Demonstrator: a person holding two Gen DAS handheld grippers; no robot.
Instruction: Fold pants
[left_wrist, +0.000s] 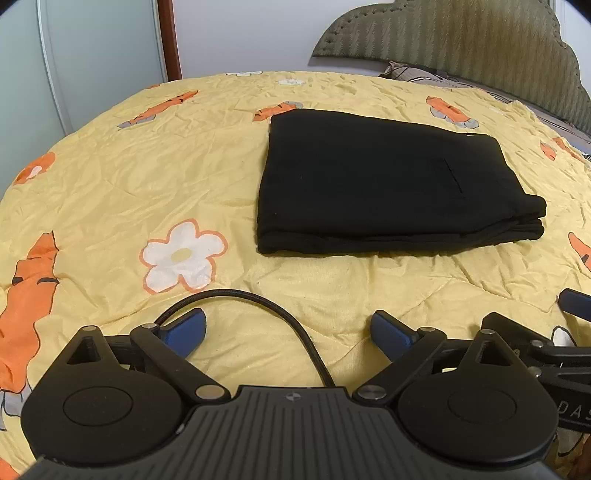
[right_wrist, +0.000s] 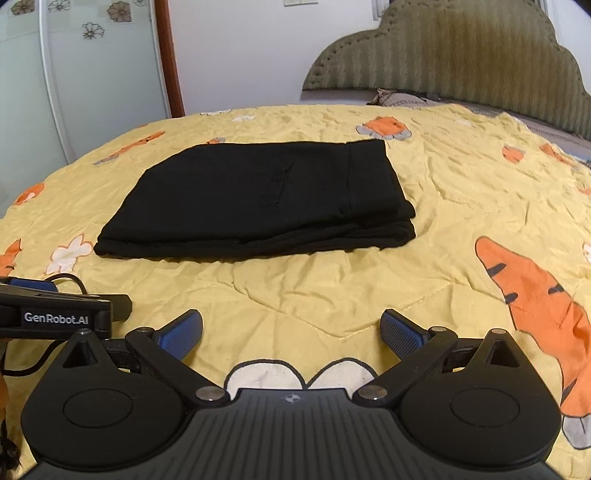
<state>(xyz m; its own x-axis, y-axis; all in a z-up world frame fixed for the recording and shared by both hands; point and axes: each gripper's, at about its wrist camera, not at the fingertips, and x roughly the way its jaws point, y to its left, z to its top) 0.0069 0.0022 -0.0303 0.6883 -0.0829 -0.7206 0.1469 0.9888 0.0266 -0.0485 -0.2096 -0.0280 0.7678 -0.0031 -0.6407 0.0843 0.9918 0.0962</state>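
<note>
The black fabric pants (left_wrist: 391, 184) lay folded into a thick, layered rectangle on the bed's yellow quilt printed with orange tigers and white flowers (left_wrist: 129, 173), sitting at one o'clock from the left claw (left_wrist: 288, 330) and eleven o'clock from the right claw (right_wrist: 291, 332). Both blue-padded claws hung wide apart and empty, well short of the pants. An olive padded headboard (right_wrist: 461, 59) rose at twelve o'clock.

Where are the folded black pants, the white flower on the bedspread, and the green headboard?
folded black pants (left_wrist: 384, 184): left wrist view, middle of top layer.
white flower (left_wrist: 183, 254): left wrist view, its yellow centre.
green headboard (right_wrist: 461, 51): right wrist view, middle of padded panel.
</note>
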